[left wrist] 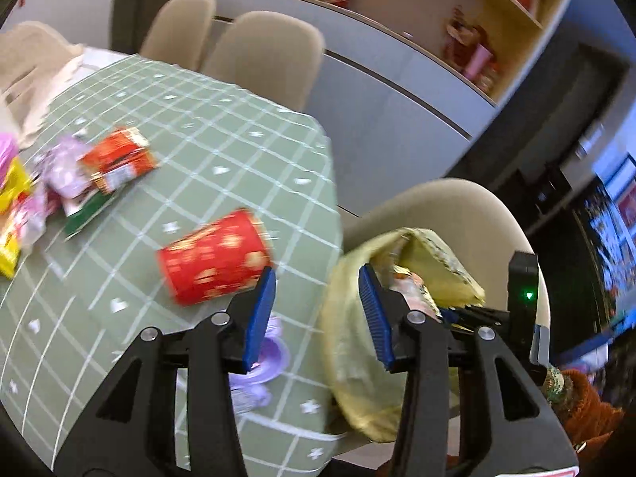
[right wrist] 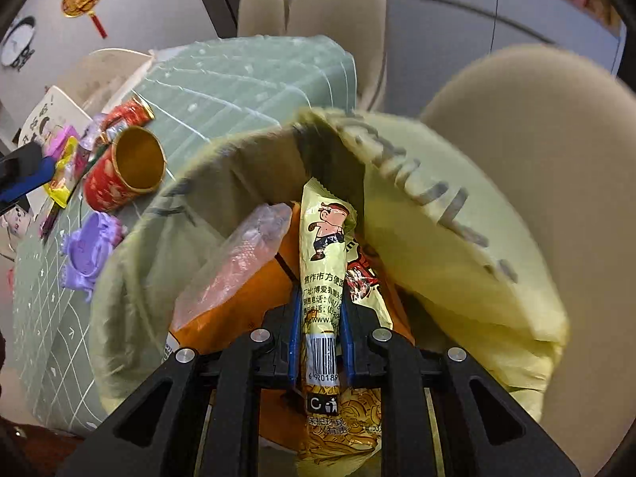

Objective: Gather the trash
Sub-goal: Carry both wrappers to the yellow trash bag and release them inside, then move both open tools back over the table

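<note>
My right gripper (right wrist: 320,294) is shut on a yellow snack wrapper (right wrist: 324,238), which hangs over the mouth of a yellow-green trash bag (right wrist: 437,238). An orange packet (right wrist: 246,298) and a clear plastic wrapper (right wrist: 238,254) lie inside the bag. In the left wrist view the same bag (left wrist: 349,342) hangs at the table's edge. My left gripper (left wrist: 317,270) is open above that edge with nothing between its pads. A red paper cup (left wrist: 214,262) lies on its side just left of it, and a purple plastic piece (left wrist: 272,353) sits under the left finger.
A green checked tablecloth (left wrist: 206,127) covers the table. At its left lie a red box (left wrist: 119,159) and several mixed wrappers (left wrist: 16,206). Beige chairs (left wrist: 262,59) stand behind the table and one (left wrist: 457,214) behind the bag. A cabinet with shelves lines the wall.
</note>
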`<state>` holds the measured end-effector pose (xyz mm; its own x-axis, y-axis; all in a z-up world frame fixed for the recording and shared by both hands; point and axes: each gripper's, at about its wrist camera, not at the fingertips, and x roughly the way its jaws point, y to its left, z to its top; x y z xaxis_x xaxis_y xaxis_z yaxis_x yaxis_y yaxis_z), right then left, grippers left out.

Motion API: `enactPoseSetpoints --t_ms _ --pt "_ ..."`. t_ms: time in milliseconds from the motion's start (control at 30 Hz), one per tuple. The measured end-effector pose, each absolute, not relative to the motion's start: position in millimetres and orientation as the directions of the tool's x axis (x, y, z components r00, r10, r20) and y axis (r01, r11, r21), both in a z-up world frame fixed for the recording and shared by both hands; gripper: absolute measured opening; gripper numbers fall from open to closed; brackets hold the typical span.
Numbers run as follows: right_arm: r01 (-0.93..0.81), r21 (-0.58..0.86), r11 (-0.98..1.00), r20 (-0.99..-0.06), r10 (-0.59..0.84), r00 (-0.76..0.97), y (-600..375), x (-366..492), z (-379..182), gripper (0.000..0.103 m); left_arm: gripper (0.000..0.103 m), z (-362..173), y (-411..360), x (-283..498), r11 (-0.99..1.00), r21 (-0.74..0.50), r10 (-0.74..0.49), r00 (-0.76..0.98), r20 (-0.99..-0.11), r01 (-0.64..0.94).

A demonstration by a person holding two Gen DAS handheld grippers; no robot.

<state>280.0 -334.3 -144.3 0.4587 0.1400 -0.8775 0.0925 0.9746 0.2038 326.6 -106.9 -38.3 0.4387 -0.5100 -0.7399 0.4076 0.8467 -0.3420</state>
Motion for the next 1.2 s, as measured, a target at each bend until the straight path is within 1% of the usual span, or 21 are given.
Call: enactPoseSetpoints --t_ms 233,300,333,433,500,600,700,800,967,1100,1200 --pt "0.151 0.165 0.975 -0.873 0.073 0.482 -338 271 -137 0.018 0.042 -43 -73 329 0.868 -0.349 -0.485 0.45 -0.75 0.353" --pt "0.164 0.161 0.973 -0.867 0.06 0.495 -337 267 -131 0.021 0.044 -43 -66 330 0.867 -0.352 -0.486 0.45 -0.749 0.352" --pt "0.17 0.154 0.973 -0.864 0.049 0.502 -336 265 -128 0.022 0.046 -43 -63 329 0.866 -0.354 -0.489 0.451 -0.747 0.353" --pt "0.181 0.151 0.972 -0.851 0.035 0.523 -334 257 -117 0.027 0.047 -44 -54 331 0.86 -0.365 -0.5 0.447 -0.741 0.358" --pt "0.196 0.145 0.97 -0.834 0.014 0.551 -333 250 -107 0.035 0.047 -45 -48 332 0.857 -0.369 -0.505 0.442 -0.741 0.36" --pt "0.23 0.126 0.965 -0.816 -0.03 0.577 -331 242 -90 0.041 0.048 -46 -35 336 0.853 -0.383 -0.513 0.435 -0.74 0.354" --pt "0.247 0.1 0.964 -0.794 -0.072 0.604 -329 234 -70 0.044 0.048 -42 -20 339 0.848 -0.394 -0.524 0.449 -0.724 0.353" --pt "0.252 0.077 0.965 -0.776 -0.101 0.623 -322 231 -53 0.044 0.049 -44 0 340 0.853 -0.405 -0.519 0.465 -0.717 0.328" --pt "0.224 0.122 0.967 -0.748 -0.059 0.661 -303 243 -31 0.045 0.05 -52 43 338 0.877 -0.403 -0.481 0.493 -0.725 0.263" --pt "0.12 0.172 0.978 -0.717 0.041 0.696 -268 265 -17 0.045 0.05 -61 84 338 0.898 -0.397 -0.434 0.512 -0.741 0.188" --pt "0.036 0.195 0.98 -0.711 0.115 0.694 -238 284 -15 0.045 0.05 -63 111 336 0.912 -0.376 -0.402 0.532 -0.745 0.162"
